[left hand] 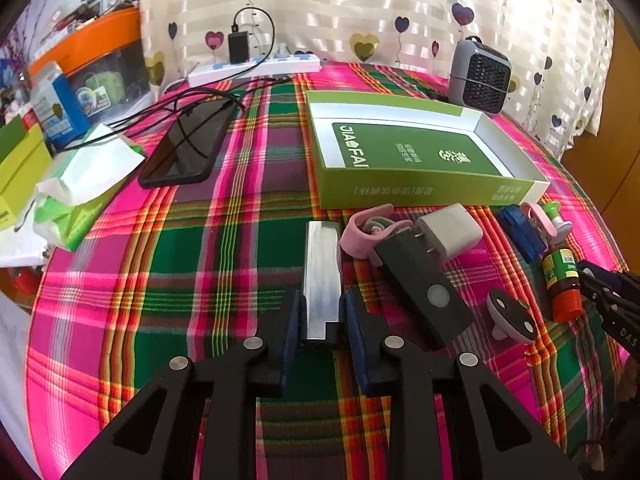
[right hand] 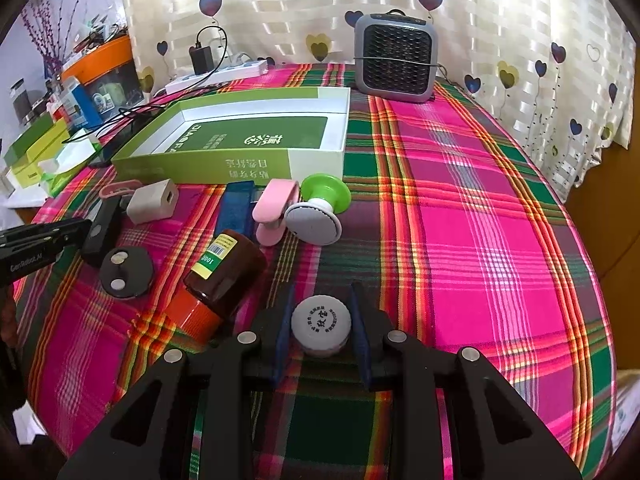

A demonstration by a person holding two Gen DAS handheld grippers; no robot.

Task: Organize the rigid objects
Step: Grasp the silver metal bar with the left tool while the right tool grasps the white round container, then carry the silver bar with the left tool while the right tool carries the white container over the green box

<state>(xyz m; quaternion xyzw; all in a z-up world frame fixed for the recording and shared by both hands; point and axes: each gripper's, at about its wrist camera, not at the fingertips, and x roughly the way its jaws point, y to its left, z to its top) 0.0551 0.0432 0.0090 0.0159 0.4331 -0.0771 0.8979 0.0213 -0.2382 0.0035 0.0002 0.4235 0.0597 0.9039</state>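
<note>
Plaid tablecloth [left hand: 200, 280], left gripper [left hand: 322, 320] clamping shiny metal bar [left hand: 322, 272], right gripper [right hand: 320, 332] clamping white-capped bottle [right hand: 321, 320]

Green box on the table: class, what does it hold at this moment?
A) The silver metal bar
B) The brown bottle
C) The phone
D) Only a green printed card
D: the green box lies open, showing only its green printed card; the silver metal bar sits between the left hand-held gripper pads, outside it.
</note>
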